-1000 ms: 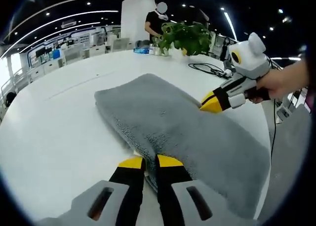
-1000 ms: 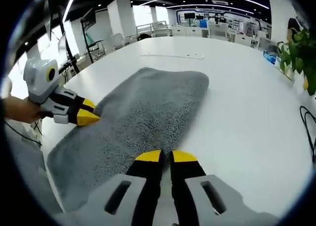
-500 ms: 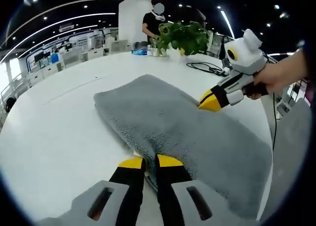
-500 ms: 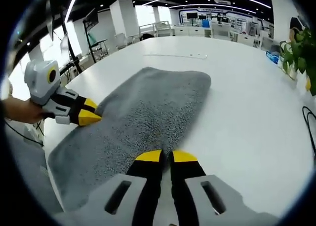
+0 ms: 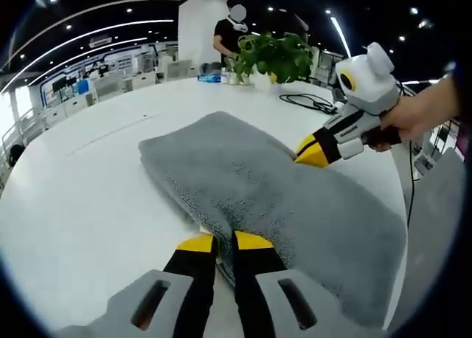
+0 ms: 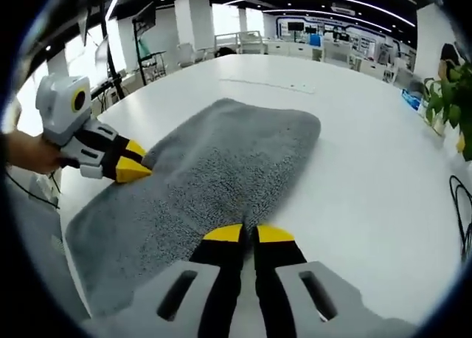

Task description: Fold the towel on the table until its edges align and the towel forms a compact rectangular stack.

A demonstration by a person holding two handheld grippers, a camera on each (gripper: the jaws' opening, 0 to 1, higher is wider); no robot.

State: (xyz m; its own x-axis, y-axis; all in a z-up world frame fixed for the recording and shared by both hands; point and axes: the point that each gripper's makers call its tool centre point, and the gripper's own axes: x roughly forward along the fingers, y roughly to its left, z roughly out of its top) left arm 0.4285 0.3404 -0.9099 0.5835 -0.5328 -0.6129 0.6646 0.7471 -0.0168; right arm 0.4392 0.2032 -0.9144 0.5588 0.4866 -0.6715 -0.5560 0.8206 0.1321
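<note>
L gripper [image 5: 225,242] pinching towel [image 5: 265,198] edge, R gripper [image 6: 247,233] same

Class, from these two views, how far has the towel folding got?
Done: the grey towel lies doubled, layers showing at its edge. In hand: left gripper and right gripper each pinch an opposite long edge. Left: another fold into a compact stack on the white table.

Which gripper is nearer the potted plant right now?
Right. The right gripper holds the gray towel edge on the potted plant side; the left gripper grips the opposite edge.
</note>
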